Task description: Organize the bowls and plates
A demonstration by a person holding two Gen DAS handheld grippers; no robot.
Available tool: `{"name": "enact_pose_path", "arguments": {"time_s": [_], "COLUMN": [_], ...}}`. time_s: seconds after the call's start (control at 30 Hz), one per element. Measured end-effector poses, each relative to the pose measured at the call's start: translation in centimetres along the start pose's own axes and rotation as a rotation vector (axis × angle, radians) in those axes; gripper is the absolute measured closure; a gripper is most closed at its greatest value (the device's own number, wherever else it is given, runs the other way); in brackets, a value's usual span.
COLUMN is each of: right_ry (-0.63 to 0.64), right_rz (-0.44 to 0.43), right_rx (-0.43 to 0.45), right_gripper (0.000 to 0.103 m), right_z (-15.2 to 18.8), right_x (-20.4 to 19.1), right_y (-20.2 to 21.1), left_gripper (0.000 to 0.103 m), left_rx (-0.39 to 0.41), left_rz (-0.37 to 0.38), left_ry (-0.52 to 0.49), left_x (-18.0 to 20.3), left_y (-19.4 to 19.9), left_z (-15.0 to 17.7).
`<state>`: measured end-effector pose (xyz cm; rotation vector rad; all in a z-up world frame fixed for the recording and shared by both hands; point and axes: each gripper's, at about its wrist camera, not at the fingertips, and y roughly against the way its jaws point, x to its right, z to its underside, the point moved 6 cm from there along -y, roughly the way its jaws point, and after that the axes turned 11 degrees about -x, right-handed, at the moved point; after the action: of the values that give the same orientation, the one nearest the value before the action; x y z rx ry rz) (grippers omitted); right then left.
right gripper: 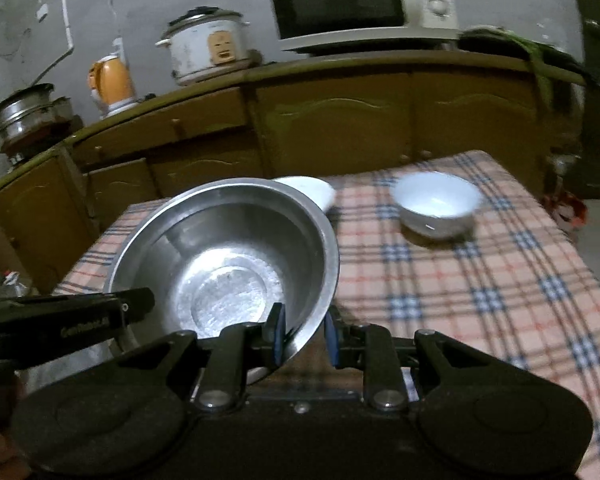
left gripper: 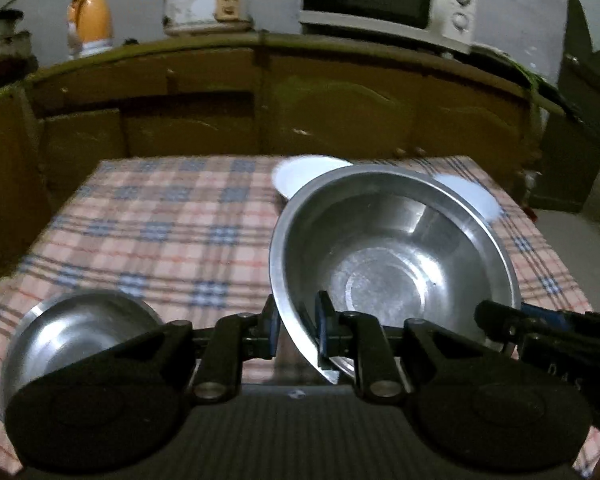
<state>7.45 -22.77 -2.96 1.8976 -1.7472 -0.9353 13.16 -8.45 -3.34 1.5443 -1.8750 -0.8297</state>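
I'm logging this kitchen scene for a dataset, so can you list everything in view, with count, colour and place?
large steel bowl: 1, silver, above the table, rim clamped by both grippers
small steel bowl: 1, silver, near left of table
white bowl: 1, white, far right of table
white dish: 1, white, behind the large steel bowl
tablecloth: 1, pink and blue plaid, over the table
microwave: 1, white, on the counter
rice cooker: 1, white, on the counter
kettle: 1, orange, on the counter
stacked pots: silver, counter's far left
cabinets: brown, under the counter
left gripper: black, shut on rim
right gripper: black, shut on rim
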Motion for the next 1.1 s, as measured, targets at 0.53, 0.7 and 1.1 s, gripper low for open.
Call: {"name": "enact_pose_path", "arguments": {"time_s": [0.53,0.7,1.1], "right_ry": [-0.093,-0.095,-0.089], "right_rz": [0.076,0.076,0.087], "right_rx": [-0.096,-0.106,-0.091], "right_gripper": [0.076,0.076,0.073], "right_z": [6.7,7.1,6.9], "right_x": [7.8,8.2,8.1], "right_y": [-1.4,-2.0,-1.9], "left_gripper": [0.083,0.083,0.078], "left_rx": [-0.108,-0.113,-0.121], "left_rz": [0.04,0.035,0.048], "left_ry": [-0.1,-0.099,-0.083], "left_x": [6.2,6.4,6.0], "left_y": [-4.4,-4.9,-5.1], "left_z": [5.8,6.2,6.5]}}
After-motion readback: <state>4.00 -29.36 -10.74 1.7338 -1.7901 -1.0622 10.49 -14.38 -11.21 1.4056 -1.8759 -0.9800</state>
